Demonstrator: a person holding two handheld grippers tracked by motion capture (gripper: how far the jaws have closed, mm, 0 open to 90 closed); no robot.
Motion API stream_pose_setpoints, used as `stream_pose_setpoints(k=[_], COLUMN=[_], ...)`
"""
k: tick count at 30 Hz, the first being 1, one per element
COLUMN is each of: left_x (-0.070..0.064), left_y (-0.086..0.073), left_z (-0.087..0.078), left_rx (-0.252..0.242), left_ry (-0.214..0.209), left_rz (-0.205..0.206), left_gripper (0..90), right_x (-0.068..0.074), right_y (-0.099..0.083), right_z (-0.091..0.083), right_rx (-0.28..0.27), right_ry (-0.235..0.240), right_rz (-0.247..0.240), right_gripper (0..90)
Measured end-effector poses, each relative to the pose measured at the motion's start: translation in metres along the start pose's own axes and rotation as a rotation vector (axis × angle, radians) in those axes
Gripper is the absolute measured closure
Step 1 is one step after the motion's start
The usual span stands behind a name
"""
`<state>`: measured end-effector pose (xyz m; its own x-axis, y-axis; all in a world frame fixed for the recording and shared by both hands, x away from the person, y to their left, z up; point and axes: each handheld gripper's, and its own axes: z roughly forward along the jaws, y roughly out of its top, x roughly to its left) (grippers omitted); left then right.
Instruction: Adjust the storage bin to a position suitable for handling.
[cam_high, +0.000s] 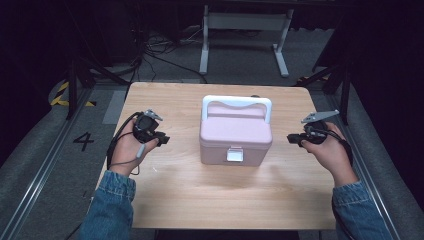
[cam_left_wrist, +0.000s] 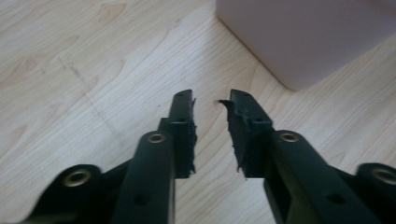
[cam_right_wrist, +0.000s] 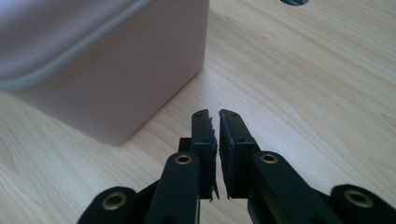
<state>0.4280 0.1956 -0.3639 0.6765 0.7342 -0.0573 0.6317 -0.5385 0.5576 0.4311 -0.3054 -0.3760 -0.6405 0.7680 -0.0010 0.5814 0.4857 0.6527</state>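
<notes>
At nine o'clock on the pale wooden table (cam_high: 165, 200), the left gripper (cam_high: 161, 140) hovers with jaws slightly parted, holding nothing. The pink plastic lidded box with white handle and front latch (cam_high: 235, 135) sits at centre. At three o'clock, the right gripper (cam_high: 292, 139) hovers, jaws nearly together, empty.

Surfaces: matt plastic, pale wood grain.
Pink matt plastic box (cam_high: 236, 135), smooth, with glossier white plastic handle (cam_high: 237, 102); light wood-grain tabletop (cam_high: 210, 195), smooth; black matt tongs (cam_left_wrist: 212, 105), ragged rubbery pads; blue denim sleeves (cam_high: 112, 202).
</notes>
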Motion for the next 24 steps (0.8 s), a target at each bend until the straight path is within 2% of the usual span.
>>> stream_pose_setpoints(k=[2, 6, 11, 17, 18, 19, 23, 24], left_x=[-0.003, -0.005, -0.008, -0.012, -0.011, -0.012, -0.014, -0.015], left_y=[0.009, 0.022, 0.037, 0.052, 0.054, 0.056, 0.061, 0.062], left_z=[0.004, 0.014, 0.029, 0.047, 0.049, 0.052, 0.062, 0.063], left_rx=[0.022, 0.033, 0.042, 0.064, 0.061, 0.059, 0.013, 0.005], left_ry=[0.001, -0.024, -0.051, -0.049, -0.052, -0.054, -0.103, -0.104], left_rz=[0.037, 0.056, 0.067, 0.088, 0.095, 0.084, 0.064, 0.068], left_gripper=[81.7, 89.9, 90.0, 90.0, 90.0, 90.0, 90.0, 90.0], right_x=[0.001, 0.002, 0.004, 0.005, 0.005, 0.004, 0.004, 0.004], right_y=[0.008, 0.02, 0.032, 0.04, 0.041, 0.042, 0.042, 0.042], right_z=[0.006, 0.016, 0.028, 0.043, 0.045, 0.046, 0.053, 0.055], right_rx=[0.011, 0.014, 0.013, 0.027, 0.024, 0.024, 0.003, -0.004], right_ry=[0.0, 0.013, 0.034, 0.045, 0.048, 0.049, 0.086, 0.096], right_rz=[-0.012, -0.026, -0.034, -0.045, -0.043, -0.042, -0.017, -0.012], right_gripper=[89.3, 90.0, 90.0, 90.0, 90.0, 90.0, 90.0, 90.0])
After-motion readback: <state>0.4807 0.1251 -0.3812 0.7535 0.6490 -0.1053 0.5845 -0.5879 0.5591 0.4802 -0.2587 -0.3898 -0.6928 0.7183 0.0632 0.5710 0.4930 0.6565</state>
